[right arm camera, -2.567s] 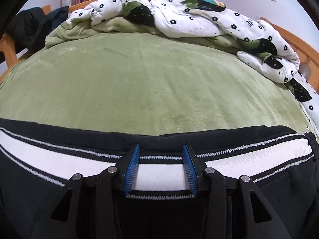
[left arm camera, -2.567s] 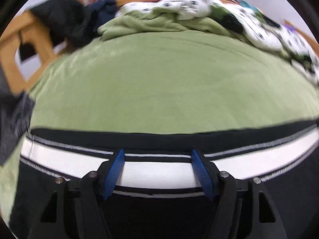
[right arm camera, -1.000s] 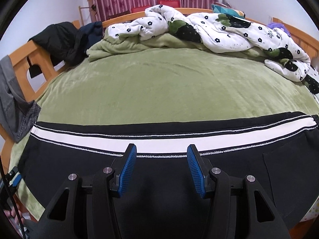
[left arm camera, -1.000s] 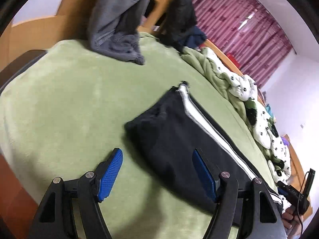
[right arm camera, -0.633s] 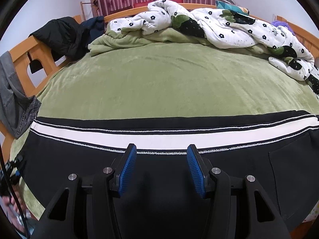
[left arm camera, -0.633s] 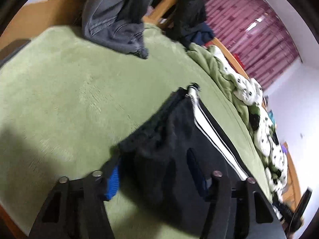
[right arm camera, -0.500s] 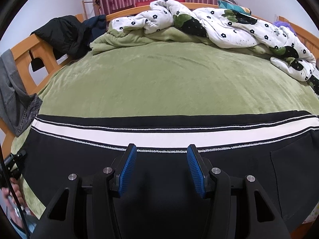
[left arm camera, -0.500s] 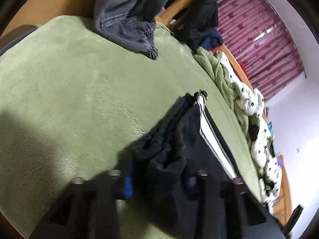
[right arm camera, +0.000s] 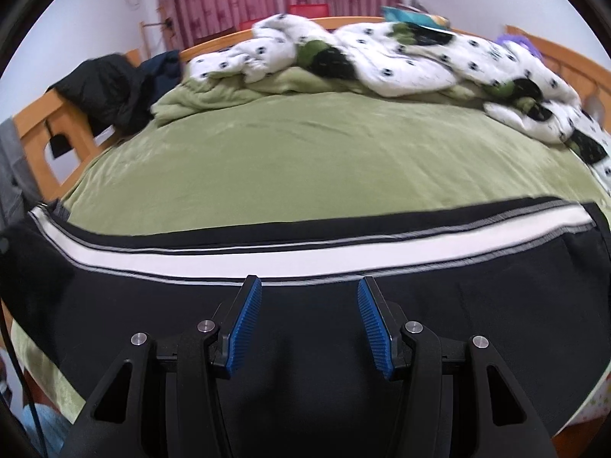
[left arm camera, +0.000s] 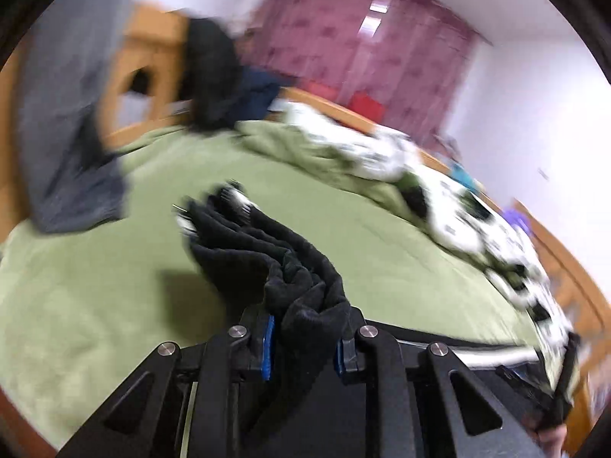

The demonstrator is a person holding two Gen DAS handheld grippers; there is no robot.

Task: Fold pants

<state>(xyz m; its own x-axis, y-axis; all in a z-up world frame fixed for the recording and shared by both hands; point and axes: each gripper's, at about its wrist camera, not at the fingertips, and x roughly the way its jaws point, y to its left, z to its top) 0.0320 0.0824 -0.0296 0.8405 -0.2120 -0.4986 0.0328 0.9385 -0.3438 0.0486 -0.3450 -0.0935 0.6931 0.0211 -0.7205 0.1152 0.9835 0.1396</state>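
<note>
Black pants (right arm camera: 305, 263) with a white side stripe lie across the lower frame on the green bed (right arm camera: 324, 152). One end is bunched and raised at centre of the left view. White spotted quilt (right arm camera: 382, 53) heaped at upper right; dark jacket (right arm camera: 110, 87) on the wooden frame, upper left. Left claw (left arm camera: 305, 347) clamped on bunched cloth. Right claw (right arm camera: 309, 324) spread wide, empty, above the fabric.

Motion blur smeared the grey garment (left arm camera: 72, 145) and patterned quilt (left arm camera: 450, 206) in the left wrist view; bunched pants (left arm camera: 305, 290) hid the left gripper (left arm camera: 305, 339) pads (only blue slivers showed), their waist cut off.
</note>
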